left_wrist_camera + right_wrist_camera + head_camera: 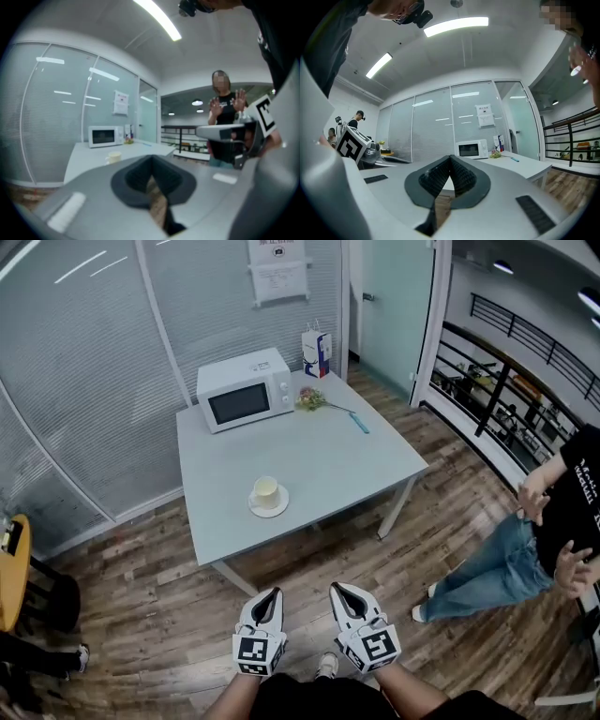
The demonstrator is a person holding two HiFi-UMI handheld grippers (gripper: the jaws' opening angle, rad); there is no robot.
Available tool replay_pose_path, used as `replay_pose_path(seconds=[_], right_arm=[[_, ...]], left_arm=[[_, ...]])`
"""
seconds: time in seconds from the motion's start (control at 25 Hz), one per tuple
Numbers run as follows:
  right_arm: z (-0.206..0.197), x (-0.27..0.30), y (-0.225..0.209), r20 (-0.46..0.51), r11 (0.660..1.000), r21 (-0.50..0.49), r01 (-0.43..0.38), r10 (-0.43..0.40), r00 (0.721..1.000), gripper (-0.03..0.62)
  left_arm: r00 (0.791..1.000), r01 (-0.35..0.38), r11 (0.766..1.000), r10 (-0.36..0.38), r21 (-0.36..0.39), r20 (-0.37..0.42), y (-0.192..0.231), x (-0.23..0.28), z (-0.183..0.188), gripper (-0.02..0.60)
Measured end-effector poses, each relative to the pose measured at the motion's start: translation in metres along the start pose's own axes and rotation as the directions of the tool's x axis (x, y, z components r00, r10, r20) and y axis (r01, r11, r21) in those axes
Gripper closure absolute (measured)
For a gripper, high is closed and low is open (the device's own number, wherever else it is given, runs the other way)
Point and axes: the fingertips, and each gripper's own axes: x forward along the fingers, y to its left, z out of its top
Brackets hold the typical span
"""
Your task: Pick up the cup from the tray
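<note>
The person is holding the left gripper (274,594) and right gripper (337,589) side by side, jaws pressed together on nothing, well short of the tabletop (328,456). The cream cup (265,491) is standing upright on its saucer (277,510) near the tabletop's front edge, ahead and nearer the left gripper.

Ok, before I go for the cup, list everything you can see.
table: 1, grey, centre
microwave: 1, white, table's far left corner
cup: 1, cream, on saucer, near table's front edge
saucer: 1, white, under cup
flowers: 1 bunch, mixed colours, right of microwave
stick: 1, blue, beside flowers
bag: 1, white and blue, table's far edge
person: 1, black shirt, jeans, right of table
round table: 1, yellow, far left
left tongs: shut, empty, short of table
right tongs: shut, empty, beside left
</note>
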Motion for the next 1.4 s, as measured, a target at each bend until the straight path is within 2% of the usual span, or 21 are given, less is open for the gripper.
replay_pose_path(seconds=[0.28, 0.64, 1.08, 1.4], right_arm=[[-0.002, 0.028, -0.014, 0.006, 0.999, 0.023, -0.023, 0.022, 1.0, 0.591], [-0.002, 0.093, -0.03, -0.012, 0.999, -0.001, -0.032, 0.032, 0.999, 0.591], [0.006, 0.193, -0.041, -0.051, 0.999, -0.052, -0.013, 0.01, 0.999, 0.591], [0.006, 0.231, -0.04, -0.063, 0.997, -0.077, 0.008, -0.012, 0.998, 0.591]], left_arm=[[0.999, -0.034, 0.999, 0.034, 0.01, -0.011, 0.016, 0.02, 0.001, 0.577], [1.0, -0.03, 0.999, 0.03, -0.017, -0.005, 0.061, 0.069, 0.003, 0.577], [1.0, 0.013, 0.999, -0.012, -0.046, 0.015, 0.135, 0.133, 0.012, 0.577], [0.999, 0.041, 0.998, -0.04, -0.044, 0.018, 0.165, 0.155, 0.013, 0.577]])
